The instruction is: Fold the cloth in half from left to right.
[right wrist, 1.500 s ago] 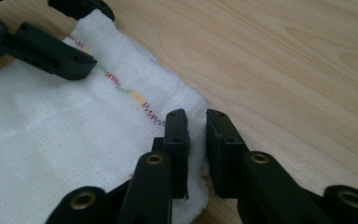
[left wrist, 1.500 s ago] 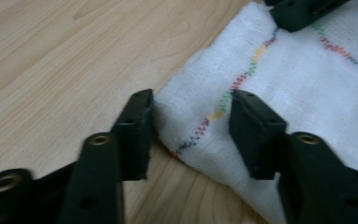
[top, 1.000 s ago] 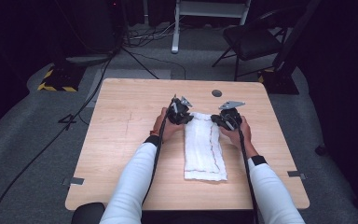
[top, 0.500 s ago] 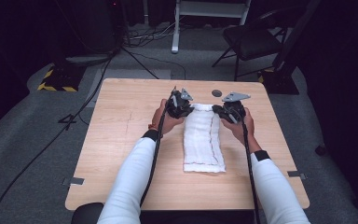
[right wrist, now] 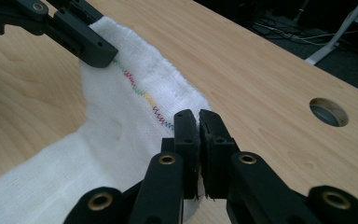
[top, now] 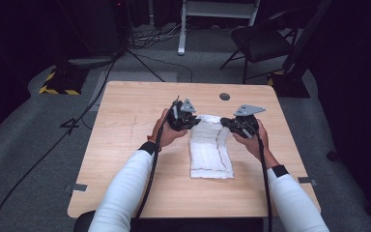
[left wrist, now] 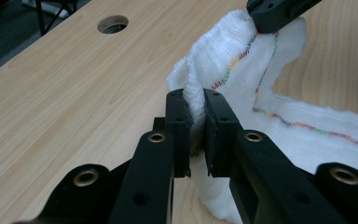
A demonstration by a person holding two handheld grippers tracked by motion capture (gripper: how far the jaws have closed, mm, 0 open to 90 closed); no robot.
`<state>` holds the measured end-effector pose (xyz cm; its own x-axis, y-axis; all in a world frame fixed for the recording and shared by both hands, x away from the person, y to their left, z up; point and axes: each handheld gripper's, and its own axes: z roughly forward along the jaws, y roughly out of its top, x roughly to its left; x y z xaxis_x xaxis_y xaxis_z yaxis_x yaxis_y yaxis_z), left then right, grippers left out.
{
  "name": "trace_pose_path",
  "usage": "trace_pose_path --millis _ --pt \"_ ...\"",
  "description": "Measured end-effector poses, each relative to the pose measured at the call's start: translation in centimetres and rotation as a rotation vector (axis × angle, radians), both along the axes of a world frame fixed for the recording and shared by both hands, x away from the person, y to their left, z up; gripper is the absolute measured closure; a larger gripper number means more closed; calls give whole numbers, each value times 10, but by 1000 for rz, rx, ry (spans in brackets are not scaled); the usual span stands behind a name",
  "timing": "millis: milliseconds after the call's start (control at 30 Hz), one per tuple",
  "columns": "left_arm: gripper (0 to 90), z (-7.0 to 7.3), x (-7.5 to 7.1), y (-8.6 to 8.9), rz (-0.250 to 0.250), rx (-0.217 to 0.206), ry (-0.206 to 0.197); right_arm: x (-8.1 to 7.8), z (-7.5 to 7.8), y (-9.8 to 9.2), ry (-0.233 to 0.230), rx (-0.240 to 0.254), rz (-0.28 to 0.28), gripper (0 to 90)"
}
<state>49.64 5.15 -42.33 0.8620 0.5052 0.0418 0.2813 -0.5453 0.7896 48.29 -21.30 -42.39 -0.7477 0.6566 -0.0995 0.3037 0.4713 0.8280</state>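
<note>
No legible text, labels, brands or numbers anywhere. Sole sign-like marking: yellow-and-black hazard striping on the stand base on the floor, at 10 o'clock from the table.

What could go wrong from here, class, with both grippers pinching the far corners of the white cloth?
1. The left gripper and right gripper each bite only the edge of the white cloth; a corner might slip out.
2. The near end lies on the table; uneven lifting could skew any fold.
</note>
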Motion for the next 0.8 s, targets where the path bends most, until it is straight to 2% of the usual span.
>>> trace_pose_path --millis 267,433,533,800 --pt "814 -1 -19 2 -53 -22 2 -16 -3 -7 8 14 44 866" --pt "813 -3 -35 5 -97 -13 -16 -27 -4 -10 7 22 74 866" --pt "811 -4 -42 7 -112 -17 -13 -34 -5 -11 9 20 97 866" --pt "800 -11 -58 8 -168 10 -2 -50 -10 -13 26 5 144 866"
